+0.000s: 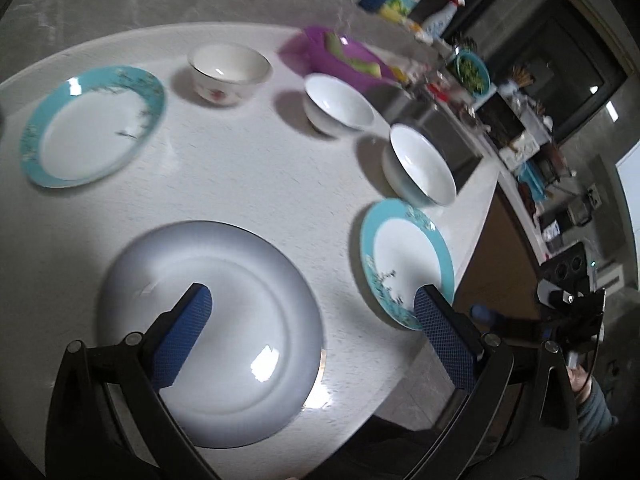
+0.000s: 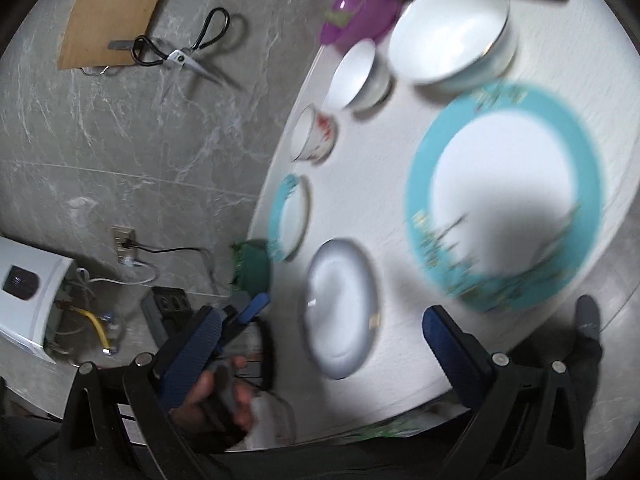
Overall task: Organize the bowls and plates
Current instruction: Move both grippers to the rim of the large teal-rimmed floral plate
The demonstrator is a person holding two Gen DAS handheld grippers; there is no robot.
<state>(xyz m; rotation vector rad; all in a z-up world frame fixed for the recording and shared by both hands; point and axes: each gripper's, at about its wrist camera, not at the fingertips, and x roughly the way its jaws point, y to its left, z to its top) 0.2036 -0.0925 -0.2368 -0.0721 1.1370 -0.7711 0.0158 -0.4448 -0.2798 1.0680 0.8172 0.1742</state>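
Observation:
On the round white table point(image 1: 240, 184) lie a grey-white plate point(image 1: 240, 280), a teal-rimmed plate point(image 1: 94, 126) at the left and another teal-rimmed plate point(image 1: 406, 256) near the right edge. Behind them stand a red-flowered bowl point(image 1: 230, 74) and two white bowls point(image 1: 338, 104) point(image 1: 420, 164). My left gripper point(image 1: 312, 300) hangs open above the grey plate, holding nothing. My right gripper point(image 2: 322, 318) is open too, above the table's near edge, between the grey plate point(image 2: 342, 280) and the big teal plate point(image 2: 504, 196). The picture is blurred.
A purple bowl point(image 1: 340, 58) sits at the table's back. A crowded counter point(image 1: 480, 92) runs along the right. Scissors point(image 2: 188, 54), a brown board point(image 2: 112, 12), a wall socket with cables point(image 2: 124, 240) and a white appliance point(image 2: 28, 300) lie left of the table. A hand point(image 2: 216, 396) grips the other tool.

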